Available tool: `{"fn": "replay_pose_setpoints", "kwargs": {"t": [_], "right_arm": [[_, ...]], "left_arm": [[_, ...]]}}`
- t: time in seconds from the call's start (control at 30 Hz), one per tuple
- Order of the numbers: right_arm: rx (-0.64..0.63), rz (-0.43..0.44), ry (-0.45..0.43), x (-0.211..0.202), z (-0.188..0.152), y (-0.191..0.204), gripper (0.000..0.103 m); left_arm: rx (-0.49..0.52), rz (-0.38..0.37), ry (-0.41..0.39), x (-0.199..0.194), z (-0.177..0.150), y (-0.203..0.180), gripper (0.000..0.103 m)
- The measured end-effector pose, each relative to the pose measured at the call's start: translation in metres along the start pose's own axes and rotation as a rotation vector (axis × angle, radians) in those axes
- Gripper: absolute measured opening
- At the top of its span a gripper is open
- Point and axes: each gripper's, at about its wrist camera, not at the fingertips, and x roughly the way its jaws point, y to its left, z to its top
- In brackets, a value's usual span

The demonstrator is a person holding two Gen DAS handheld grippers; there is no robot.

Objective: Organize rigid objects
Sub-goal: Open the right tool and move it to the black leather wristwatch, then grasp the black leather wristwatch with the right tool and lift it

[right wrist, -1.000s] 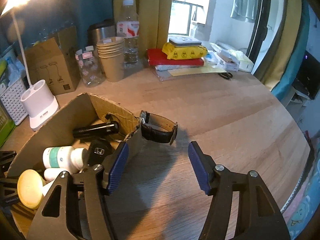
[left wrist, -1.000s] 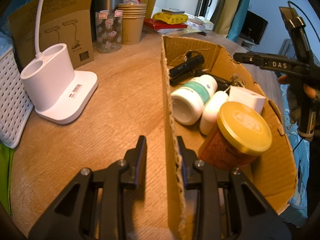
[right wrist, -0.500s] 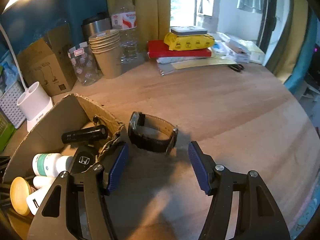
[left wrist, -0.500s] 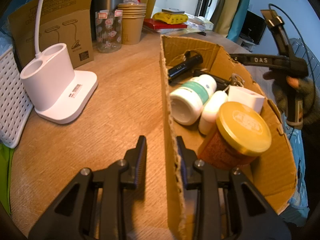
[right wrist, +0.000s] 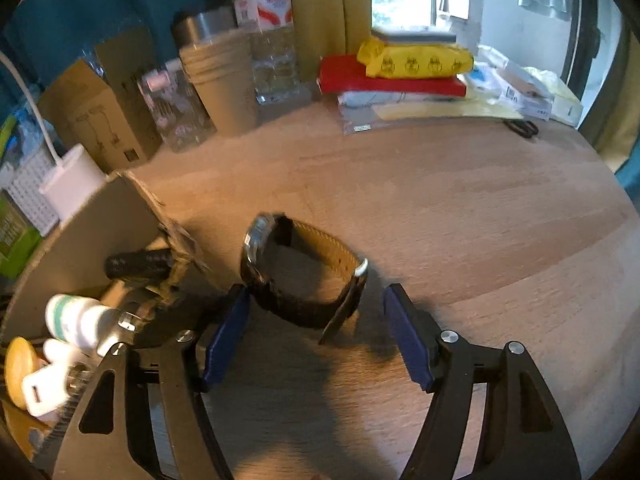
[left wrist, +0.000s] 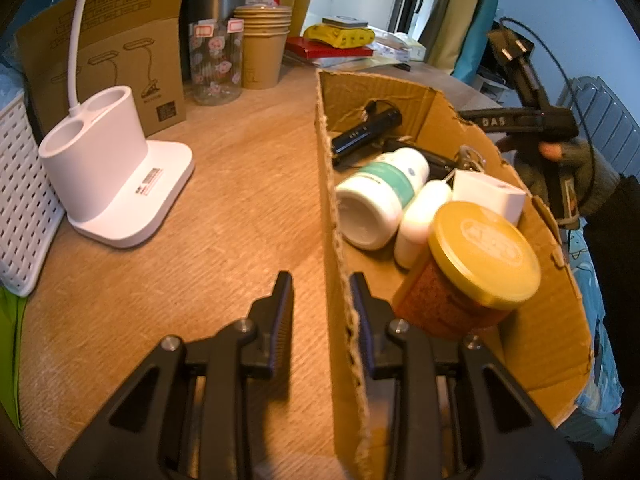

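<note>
A cardboard box lies open on the wooden table and holds a gold-lidded jar, white bottles, a black flashlight and a white block. My left gripper straddles the box's left wall, jaws a little apart, not clamped on it. A dark wristwatch with a tan-lined strap stands on the table just right of the box. My right gripper is open, low over the table, its blue pads either side of the watch's near end, apart from it.
A white lamp base, a white basket, a cardboard carton, a glass jar, paper cups and a steel flask stand at the back left. Books and a yellow pack, plus scissors, lie at the back.
My right gripper has moved forward and down toward the watch, which now sits between its open pads. The left gripper and the box have stayed put.
</note>
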Motion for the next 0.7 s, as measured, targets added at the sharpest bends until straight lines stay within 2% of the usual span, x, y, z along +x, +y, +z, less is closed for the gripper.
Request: {"fn": "replay_pose_setpoints", "kwargs": {"t": [0.23,0.33,0.47,0.6,0.7], "right_arm": [[-0.004,0.030,-0.019,0.003,0.000,-0.003,0.074],[0.004,0.007,-0.023,0.002,0.001,-0.005,0.072],[0.041,-0.071,-0.035,-0.002,0.000,-0.018,0.072],[0.064,-0.065,-0.046,-0.013,-0.003,-0.031,0.072],[0.005,-0.060,-0.043,-0.015,-0.003,-0.025,0.072]], "left_arm": [[0.000,-0.001,0.000,0.000,0.000,-0.001,0.031],[0.000,-0.002,0.000,0.000,0.000,-0.001,0.031],[0.000,-0.002,0.000,0.000,0.000,-0.001,0.031],[0.000,-0.001,0.000,0.000,0.000,-0.001,0.031],[0.000,-0.001,0.000,0.000,0.000,-0.001,0.031]]}}
